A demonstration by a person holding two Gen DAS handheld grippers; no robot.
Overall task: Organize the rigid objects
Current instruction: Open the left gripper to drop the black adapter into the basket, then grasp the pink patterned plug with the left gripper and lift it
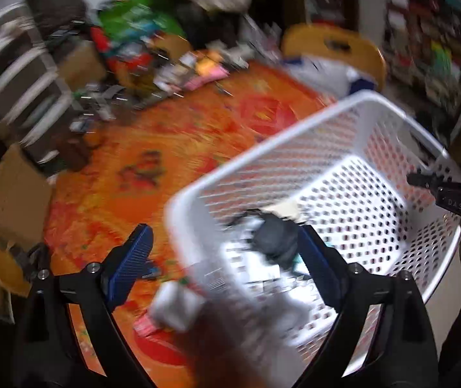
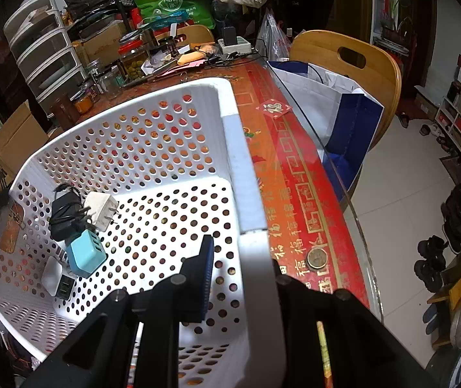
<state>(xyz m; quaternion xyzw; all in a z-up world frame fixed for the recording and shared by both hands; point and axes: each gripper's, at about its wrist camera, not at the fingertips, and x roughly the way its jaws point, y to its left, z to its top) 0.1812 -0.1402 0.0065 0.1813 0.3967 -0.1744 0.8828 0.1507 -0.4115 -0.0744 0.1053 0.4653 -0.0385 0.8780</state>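
White basket (image 2: pixel 243 174) rim clamped in right jaws; left jaws apart; chargers (image 2: pixel 81 226) blurred in left view.

A white perforated plastic basket (image 2: pixel 172 148) sits on the table, tilted, one side rim clamped between gripper fingers. Inside, gathered at one corner of its floor, lie four chargers. A black adapter (image 2: pixel 65 213) with a tangled cord lies touching a white plug (image 2: pixel 101 210) with bare prongs. Just beside them rests a teal USB charger (image 2: pixel 86 253), leaning on a white USB charger (image 2: pixel 57 279).
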